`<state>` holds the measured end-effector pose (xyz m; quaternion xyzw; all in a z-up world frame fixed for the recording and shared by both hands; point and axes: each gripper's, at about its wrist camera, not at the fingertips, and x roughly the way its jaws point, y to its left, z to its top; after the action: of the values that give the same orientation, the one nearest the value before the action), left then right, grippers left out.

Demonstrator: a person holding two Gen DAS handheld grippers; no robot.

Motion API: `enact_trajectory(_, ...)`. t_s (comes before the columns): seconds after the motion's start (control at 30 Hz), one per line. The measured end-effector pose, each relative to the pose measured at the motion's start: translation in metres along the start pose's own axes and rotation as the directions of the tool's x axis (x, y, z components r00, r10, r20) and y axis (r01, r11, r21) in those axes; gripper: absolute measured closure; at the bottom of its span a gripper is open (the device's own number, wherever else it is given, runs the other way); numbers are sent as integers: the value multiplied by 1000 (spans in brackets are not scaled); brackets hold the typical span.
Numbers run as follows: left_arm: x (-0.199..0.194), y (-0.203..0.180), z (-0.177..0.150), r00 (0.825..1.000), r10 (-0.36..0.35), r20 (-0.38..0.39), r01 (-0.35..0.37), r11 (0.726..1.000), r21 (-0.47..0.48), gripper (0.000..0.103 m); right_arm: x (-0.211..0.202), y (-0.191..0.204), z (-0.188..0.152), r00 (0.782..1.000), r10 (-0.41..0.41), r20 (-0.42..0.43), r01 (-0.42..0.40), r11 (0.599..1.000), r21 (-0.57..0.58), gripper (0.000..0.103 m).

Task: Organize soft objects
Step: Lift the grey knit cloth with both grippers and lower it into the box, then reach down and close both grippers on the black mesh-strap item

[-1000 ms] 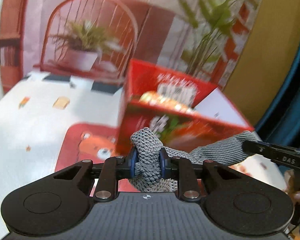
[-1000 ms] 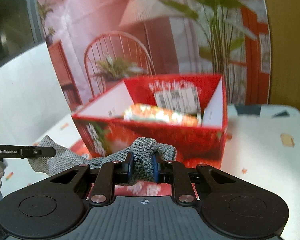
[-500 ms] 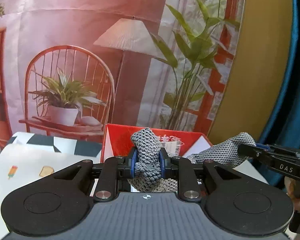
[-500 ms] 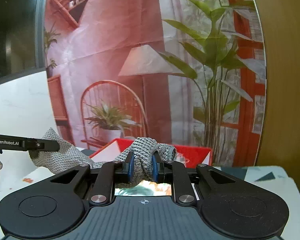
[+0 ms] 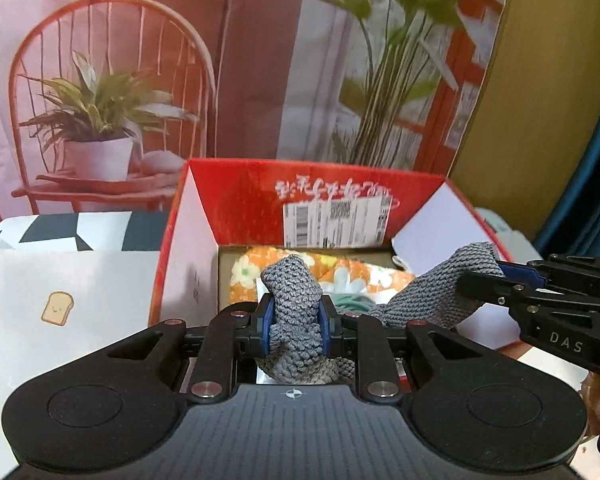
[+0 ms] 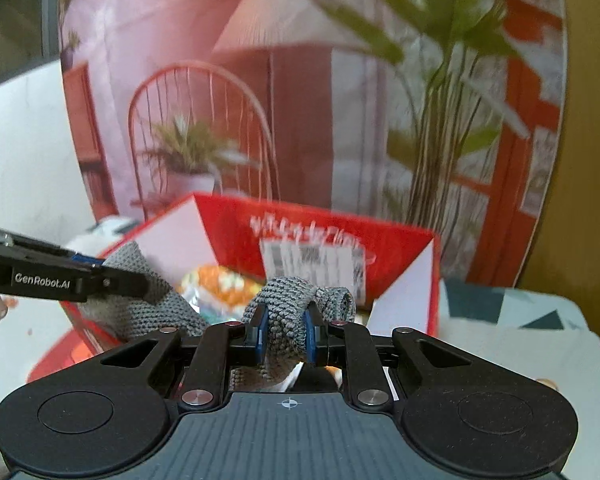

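A grey knitted cloth (image 5: 292,292) hangs stretched between both grippers, just over the near rim of an open red box (image 5: 240,196). My left gripper (image 5: 293,326) is shut on one bunched end. My right gripper (image 5: 496,276) comes in from the right, shut on the other end. In the right wrist view my right gripper (image 6: 285,332) pinches the grey cloth (image 6: 288,296), and the left gripper (image 6: 112,276) holds the far end at the left. An orange flowered fabric (image 5: 244,268) lies inside the red box (image 6: 228,216), with something teal beside it.
The box stands on a white tablecloth with small toast prints (image 5: 56,304). A black-and-white patterned mat (image 5: 76,232) lies behind it on the left. A printed backdrop with a chair and plants (image 5: 100,100) closes off the back. A person's fingers (image 5: 596,396) show at the right edge.
Both grippers have carried the cloth towards the box. Earlier the box's front wall faced me; now I look down into its open top with the cloth over the near rim.
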<state>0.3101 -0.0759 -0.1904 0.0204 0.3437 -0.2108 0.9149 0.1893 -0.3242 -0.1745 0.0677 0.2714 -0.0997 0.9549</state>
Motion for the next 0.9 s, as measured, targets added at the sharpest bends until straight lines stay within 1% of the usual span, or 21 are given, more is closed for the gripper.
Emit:
enact_trajectory(0.23, 9, 0, -2, 999, 18, -42, -17, 999, 41, 79, 13, -2, -7, 999, 6, -41, -5, 1000, 27, 86)
enact_trajectory(0.27, 10, 0, -3, 999, 23, -42, -21, 998, 51, 78, 12, -4, -7, 999, 6, -41, -5, 1000, 27, 86)
enact_trajectory(0.3, 9, -1, -2, 999, 26, -41, -23, 998, 58, 75, 12, -5, -7, 999, 3, -40, -2, 1000, 27, 86)
enact_trajectory(0.33, 7, -1, -2, 999, 27, -37, -25, 998, 61, 71, 10, -6, -7, 999, -8, -35, 9, 1000, 24, 83)
enact_trajectory(0.4, 2, 0, 0, 1000, 23, -21, -22, 998, 60, 48, 5, -6, -8, 999, -33, -16, 33, 999, 19, 76)
enact_trajectory(0.43, -2, 1, 0, 1000, 18, -7, -18, 998, 59, 42, 2, -7, -8, 999, -38, -1, 38, 999, 22, 72)
enact_trajectory(0.47, -7, 2, 1, 1000, 19, 4, -19, 998, 60, 35, -3, -8, -9, 999, -46, 21, 45, 999, 24, 67)
enact_trajectory(0.5, -12, 2, 1, 1000, 19, 17, -20, 998, 63, 30, -7, -9, -9, 998, -54, 37, 53, 998, 25, 63)
enact_trajectory(0.57, -22, 2, 0, 999, 21, 31, -23, 997, 73, 26, -17, -9, -11, 996, -62, 68, 60, 998, 27, 44)
enact_trajectory(0.63, -35, 1, -3, 999, 19, 46, -23, 996, 86, 23, -27, -11, -12, 995, -50, 90, 48, 998, 34, 36)
enact_trajectory(0.67, -41, 1, -6, 999, 15, 52, -20, 996, 93, 21, -32, -11, -13, 994, -46, 95, 42, 998, 37, 33)
enact_trajectory(0.73, -54, 1, -13, 998, 2, 59, -8, 995, 96, 19, -42, -10, -18, 994, -30, 105, 25, 999, 44, 32)
enact_trajectory(0.9, -83, 5, -42, 999, -34, 36, 31, 997, 65, 18, -70, -1, -36, 993, 22, 118, -31, 997, 72, 30)
